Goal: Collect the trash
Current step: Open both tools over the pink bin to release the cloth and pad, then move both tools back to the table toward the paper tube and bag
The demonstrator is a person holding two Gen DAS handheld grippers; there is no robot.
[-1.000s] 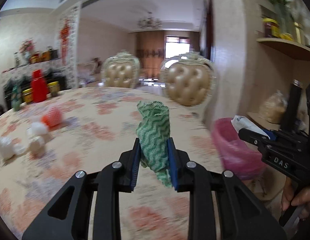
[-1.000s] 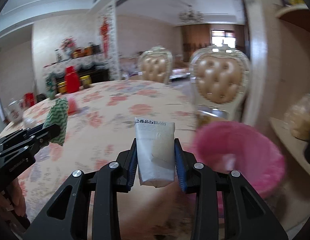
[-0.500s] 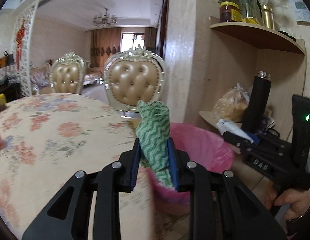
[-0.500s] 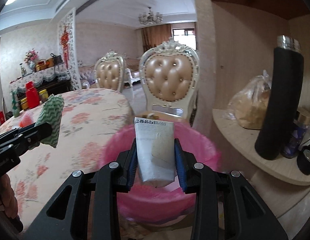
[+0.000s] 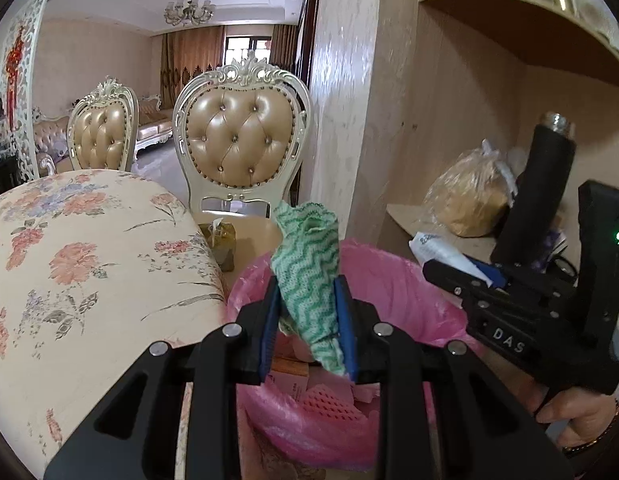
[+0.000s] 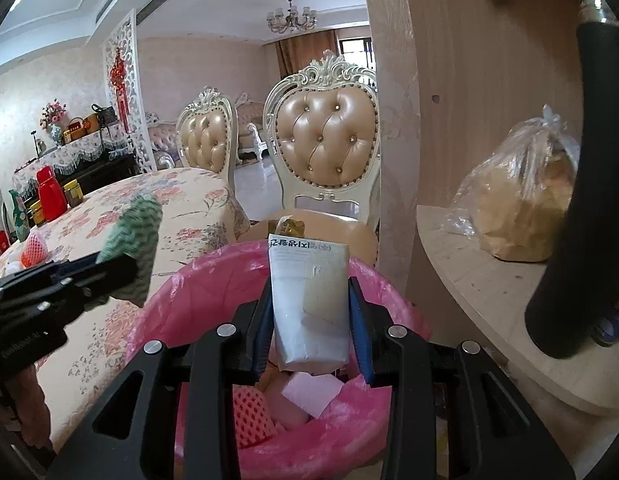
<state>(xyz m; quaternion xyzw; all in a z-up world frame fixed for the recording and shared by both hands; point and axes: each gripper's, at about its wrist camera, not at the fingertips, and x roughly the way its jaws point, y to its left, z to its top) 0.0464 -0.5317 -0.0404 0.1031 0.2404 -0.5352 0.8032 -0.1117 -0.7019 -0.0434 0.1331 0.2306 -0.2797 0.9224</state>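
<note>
My left gripper (image 5: 307, 320) is shut on a crumpled green-and-white zigzag cloth (image 5: 307, 264), held above the pink-lined trash bin (image 5: 409, 280). My right gripper (image 6: 309, 320) is shut on a flat white packet (image 6: 307, 304) with printed text, held over the same bin (image 6: 189, 292). Inside the bin lie a pink foam net (image 6: 251, 412), a pink sheet (image 6: 311, 392) and a small carton (image 5: 289, 372). Each view shows the other gripper beside the bin: the right one (image 5: 449, 264) with its packet, the left one (image 6: 121, 264) with the cloth.
The floral-clothed table (image 5: 69, 264) lies left of the bin, with red and white trash (image 6: 31, 250) and jars at its far end. A tufted chair (image 5: 239, 148) stands behind. On the right a wooden shelf (image 6: 489, 288) holds a bagged loaf (image 6: 521, 208) and a black flask (image 6: 581, 200).
Both grippers swung right from over the table to above the pink bin and dipped a little. The cloth and the packet stay gripped as before.
</note>
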